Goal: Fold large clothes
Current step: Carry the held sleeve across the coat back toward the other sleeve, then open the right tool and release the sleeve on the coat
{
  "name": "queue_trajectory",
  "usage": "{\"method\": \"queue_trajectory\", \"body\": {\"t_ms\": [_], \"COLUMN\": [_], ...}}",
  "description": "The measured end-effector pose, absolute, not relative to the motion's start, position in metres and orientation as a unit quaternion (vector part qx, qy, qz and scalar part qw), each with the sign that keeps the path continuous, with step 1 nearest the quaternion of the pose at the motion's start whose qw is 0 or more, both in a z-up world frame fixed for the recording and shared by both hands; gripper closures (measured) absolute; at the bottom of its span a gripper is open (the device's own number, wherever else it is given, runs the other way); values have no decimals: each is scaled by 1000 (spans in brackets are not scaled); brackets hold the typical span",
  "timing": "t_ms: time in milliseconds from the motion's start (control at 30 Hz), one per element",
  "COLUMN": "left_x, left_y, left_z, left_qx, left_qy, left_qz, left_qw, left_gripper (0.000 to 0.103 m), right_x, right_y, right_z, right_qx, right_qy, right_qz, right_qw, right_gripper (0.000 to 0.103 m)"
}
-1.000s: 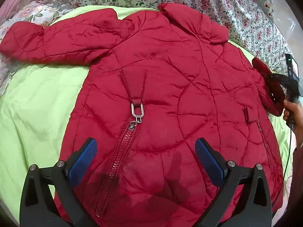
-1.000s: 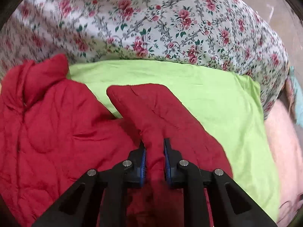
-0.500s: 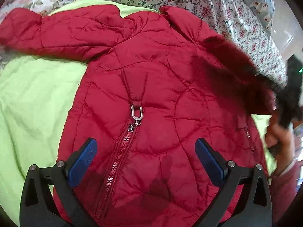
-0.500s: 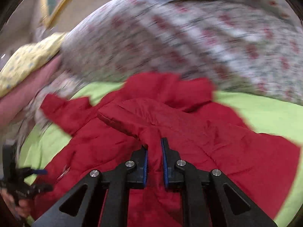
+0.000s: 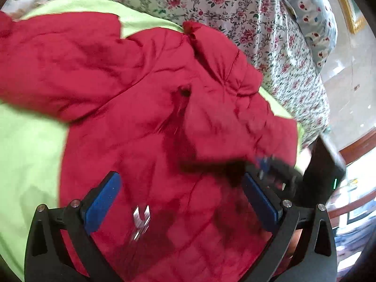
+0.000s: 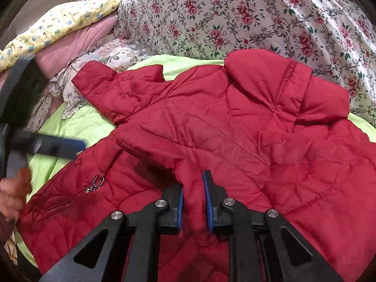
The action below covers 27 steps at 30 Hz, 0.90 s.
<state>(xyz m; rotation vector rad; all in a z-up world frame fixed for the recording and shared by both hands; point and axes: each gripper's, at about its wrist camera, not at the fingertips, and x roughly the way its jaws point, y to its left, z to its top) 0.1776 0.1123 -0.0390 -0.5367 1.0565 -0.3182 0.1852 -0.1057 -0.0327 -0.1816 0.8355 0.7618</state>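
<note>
A red quilted jacket (image 5: 145, 108) lies spread on a lime-green sheet (image 5: 25, 145); it also shows in the right wrist view (image 6: 258, 122). My right gripper (image 6: 193, 195) is shut on the jacket's right sleeve (image 6: 164, 148), which lies folded across the chest. The right gripper also shows in the left wrist view (image 5: 265, 166), blurred, just beyond my right finger. My left gripper (image 5: 181, 199) is open and empty, low over the jacket's front near the zipper pull (image 5: 141, 218). The left sleeve (image 6: 112, 89) stretches out to the far left.
A floral quilt (image 6: 235, 14) is bunched along the far edge of the bed. A pink pillow (image 6: 77, 44) and a yellow patterned blanket (image 6: 58, 25) lie at the back left. The green sheet (image 6: 77, 124) shows around the jacket.
My right gripper has carried the right sleeve over onto the jacket's chest. My left gripper has moved forward over the zipper, still open.
</note>
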Motion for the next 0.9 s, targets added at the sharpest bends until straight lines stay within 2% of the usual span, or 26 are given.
{"method": "queue_trajectory", "body": {"t_ms": [100,167,200,233,267,367,433,600,667,733,800,900], "left_x": [207,220,225,230,233,232,228,215,210,207,207,203], "left_y": [105,99,95,92,88,84,88,99,106,109,107,109], "left_z": [-48,-54,-58,-61,-64,-67,-63,-39,-34,-37,-48,-58], "left_qx": [-257,-256,-255,-251,-245,-234,-227,-149,-143,-136,-124,-114], "left_qy": [509,517,523,527,532,533,526,486,473,470,475,479], "left_qz": [-159,-165,-169,-172,-172,-177,-180,-116,-95,-81,-72,-58], "left_qw": [806,800,796,793,792,794,800,853,864,869,868,868], "left_gripper": [17,33,37,50,68,87,92,93,93,93,92,83], "right_x": [184,183,183,182,181,179,174,164,167,175,185,199], "right_y": [-107,-109,-111,-113,-113,-121,-134,-181,-204,-230,-246,-255], "right_z": [-33,-35,-36,-37,-37,-39,-39,-24,-17,-13,-17,-32], "right_qx": [-90,-87,-86,-85,-83,-76,-63,-15,12,36,53,63], "right_qy": [398,402,404,406,406,416,421,409,396,379,378,400], "right_qz": [360,359,358,358,358,356,353,321,285,224,186,158], "right_qw": [839,838,837,837,837,833,833,854,873,897,905,900], "right_gripper": [81,77,75,75,74,62,59,59,53,41,40,41]}}
